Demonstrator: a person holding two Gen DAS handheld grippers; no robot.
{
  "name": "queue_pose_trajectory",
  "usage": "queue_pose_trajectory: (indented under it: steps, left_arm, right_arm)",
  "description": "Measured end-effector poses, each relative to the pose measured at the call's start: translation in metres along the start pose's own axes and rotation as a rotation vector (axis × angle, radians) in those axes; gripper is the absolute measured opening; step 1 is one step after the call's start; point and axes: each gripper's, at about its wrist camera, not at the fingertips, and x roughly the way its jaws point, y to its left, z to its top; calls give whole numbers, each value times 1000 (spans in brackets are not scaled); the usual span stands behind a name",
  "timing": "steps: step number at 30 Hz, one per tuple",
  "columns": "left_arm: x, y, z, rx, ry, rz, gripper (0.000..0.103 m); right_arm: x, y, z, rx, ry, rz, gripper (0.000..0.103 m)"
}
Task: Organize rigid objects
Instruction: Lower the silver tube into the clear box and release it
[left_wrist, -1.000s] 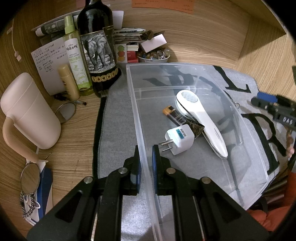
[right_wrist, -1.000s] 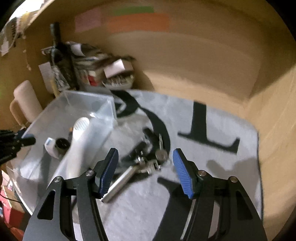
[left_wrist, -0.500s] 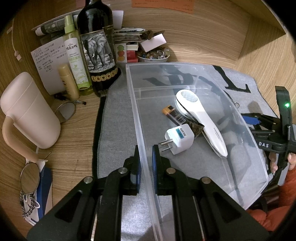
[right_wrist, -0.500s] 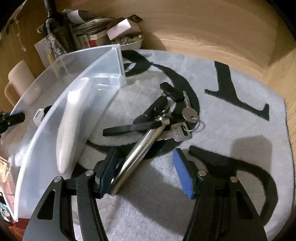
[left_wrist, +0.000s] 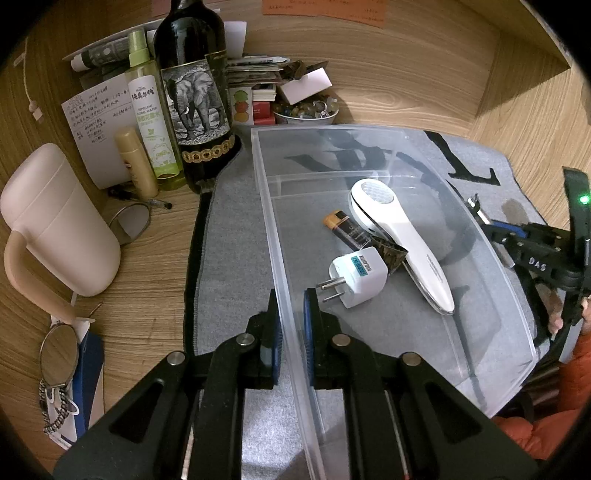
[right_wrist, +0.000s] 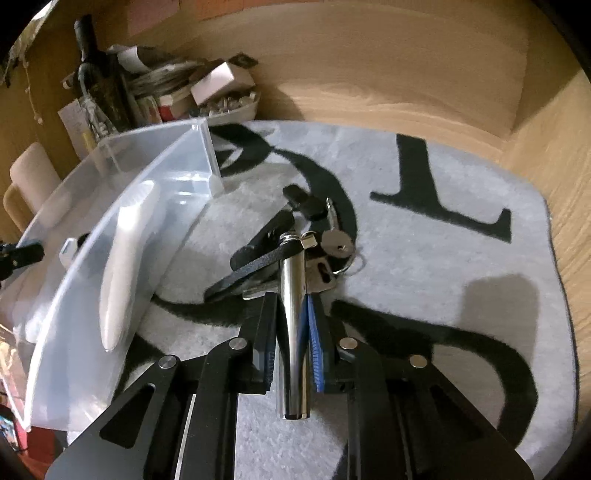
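One clear bin (left_wrist: 369, 133) held three items, its wall pinched by the left gripper (left_wrist: 291, 332); the right gripper (right_wrist: 293, 332) clamped one shiny metal cylinder (right_wrist: 293, 295) with keys (right_wrist: 338, 245).

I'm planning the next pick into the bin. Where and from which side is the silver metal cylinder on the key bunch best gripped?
Grip the silver metal cylinder at mid-barrel, across its narrow width, coming from its free near end. It lies flat on the rug with keys and strap crowding the far end. The right hand-held gripper is already shut on it there.
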Motion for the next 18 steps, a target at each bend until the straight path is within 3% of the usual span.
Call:
queue_pose_trajectory:
  steps: [18]
  left_arm:
    - [-1,0,0,3,0,1,9]
  right_arm:
    - [-66,34,50,-55,-241,67,14]
